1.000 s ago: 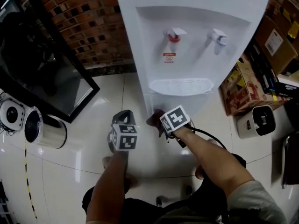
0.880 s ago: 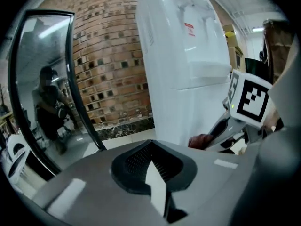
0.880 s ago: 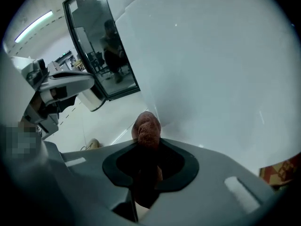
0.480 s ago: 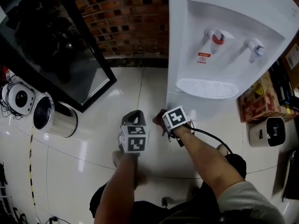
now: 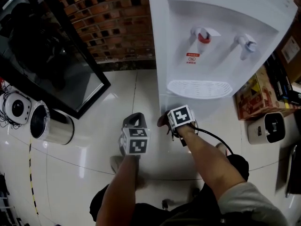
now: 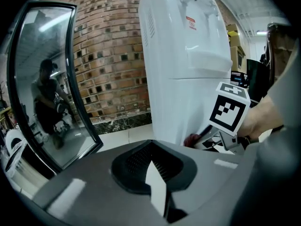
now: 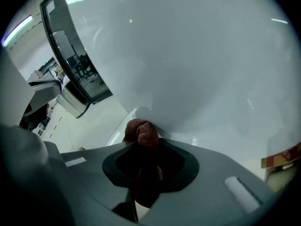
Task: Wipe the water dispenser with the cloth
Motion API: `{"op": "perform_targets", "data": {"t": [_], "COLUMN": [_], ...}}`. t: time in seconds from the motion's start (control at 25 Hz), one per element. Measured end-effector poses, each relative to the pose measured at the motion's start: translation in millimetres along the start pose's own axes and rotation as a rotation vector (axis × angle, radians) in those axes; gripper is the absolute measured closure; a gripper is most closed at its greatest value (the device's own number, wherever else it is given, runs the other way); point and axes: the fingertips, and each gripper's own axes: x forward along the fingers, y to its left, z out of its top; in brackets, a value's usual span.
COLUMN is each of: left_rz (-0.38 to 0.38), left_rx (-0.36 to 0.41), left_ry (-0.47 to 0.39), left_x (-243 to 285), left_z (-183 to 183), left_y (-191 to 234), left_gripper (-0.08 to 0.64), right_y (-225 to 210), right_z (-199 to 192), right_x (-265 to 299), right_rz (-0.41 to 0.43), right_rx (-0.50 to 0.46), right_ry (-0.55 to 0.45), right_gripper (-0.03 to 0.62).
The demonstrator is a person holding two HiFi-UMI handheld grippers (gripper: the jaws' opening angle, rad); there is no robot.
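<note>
I am looking steeply down over both forearms; the left gripper (image 5: 135, 121) is hovering above the glossy white tiled floor (image 5: 84, 173), its tongs sitting pressed together with nothing between them in its own view (image 6: 157, 192); just beside it at three o'clock the right gripper (image 5: 170, 122) is pinching a bunched dark red cloth (image 5: 162, 120), the wad bulging out past the tongs in the right gripper view (image 7: 143, 135); the cloth is touching the plain lower front panel of the tall white plastic water dispenser (image 5: 221, 41), near that panel's left edge and below the white slotted drip tray (image 5: 200, 88); from the left gripper view the cloth (image 6: 192, 139) is showing low against the dispenser (image 6: 174, 79); at twelve o'clock above the tray a red-capped tap (image 5: 203, 36) and a pale tap (image 5: 244, 42) are sitting side by side; at nine o'clock a brushed steel cylindrical bin (image 5: 49, 126) is lying on the floor; a black-framed glass panel (image 5: 56, 65) is leaning at ten o'clock; a red brick wall (image 5: 117, 22) is standing behind at eleven.
</note>
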Motion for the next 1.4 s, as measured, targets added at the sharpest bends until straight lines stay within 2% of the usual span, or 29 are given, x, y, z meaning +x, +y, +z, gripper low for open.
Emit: {"op": "perform_targets", "data": {"t": [0.36, 0.76, 1.16, 1.4], "left_rz": [-0.082, -0.174, -0.344, -0.385], "left_rx": [0.045, 0.12, 0.188, 0.195], "left_ry": [-0.018, 0.01, 0.003, 0.004], "left_x": [12.9, 38.8, 58.9, 65.4], "left_z": [17.3, 20.3, 30.5, 28.5], "left_y": [-50.8, -107.3, -203.8, -221.4], "left_gripper": [0.56, 0.56, 0.56, 0.56], "right_y": [-59.5, -157.7, -222.1, -235.0], "right_z": [-20.6, -74.4, -92.4, -99.7], "right_x": [-22.0, -50.3, -75.6, -76.1], "right_rz": [-0.065, -0.204, -0.293, -0.303], "right_rx": [0.095, 0.356, 0.447, 0.466], "right_ry": [-0.018, -0.16, -0.211, -0.225], "right_gripper": [0.507, 0.508, 0.508, 0.508]}}
